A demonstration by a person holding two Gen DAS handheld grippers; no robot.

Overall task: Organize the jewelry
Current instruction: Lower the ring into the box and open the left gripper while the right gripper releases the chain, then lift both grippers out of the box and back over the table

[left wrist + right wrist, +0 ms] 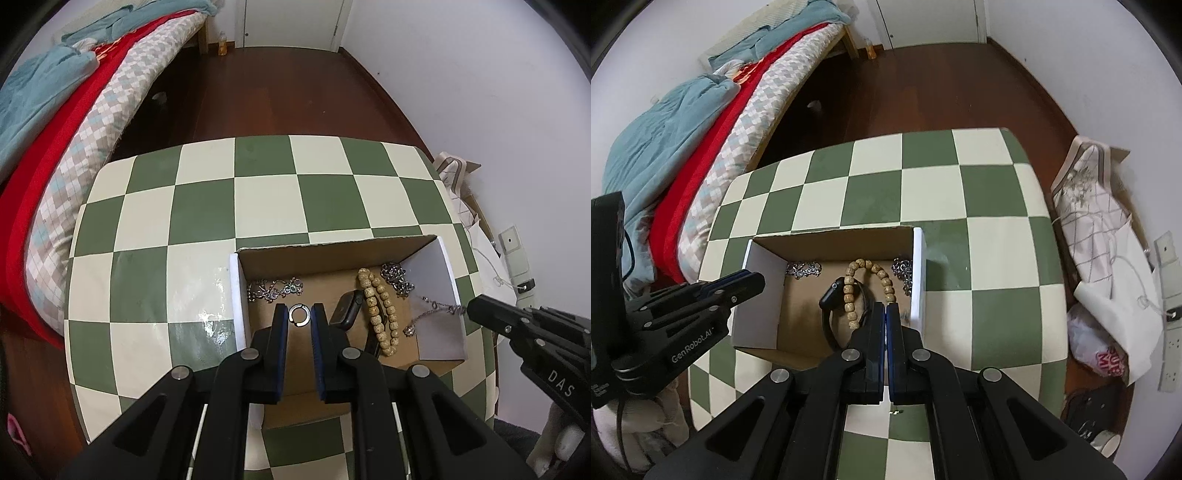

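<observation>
An open cardboard box [332, 251] sits on the green-and-cream checkered table [207, 206]. Inside lie a silver ring [299, 315], a black smartwatch [347, 308], a wooden bead bracelet [380, 306], a silver chain [275, 290] at the back left and a chunky chain [397, 277] at the back right. My left gripper [299, 310] is open above the box, its fingers either side of the ring. My right gripper [886, 308] is shut on a thin silver necklace [432, 312], which hangs from its tip [471, 308] over the box's right wall.
A bed [74, 147] with red and blue bedding runs along the table's left. Bags [1100, 229] and a power strip [1167, 332] lie on the floor to the right. Wooden floor [277, 92] and a white door [291, 22] lie beyond.
</observation>
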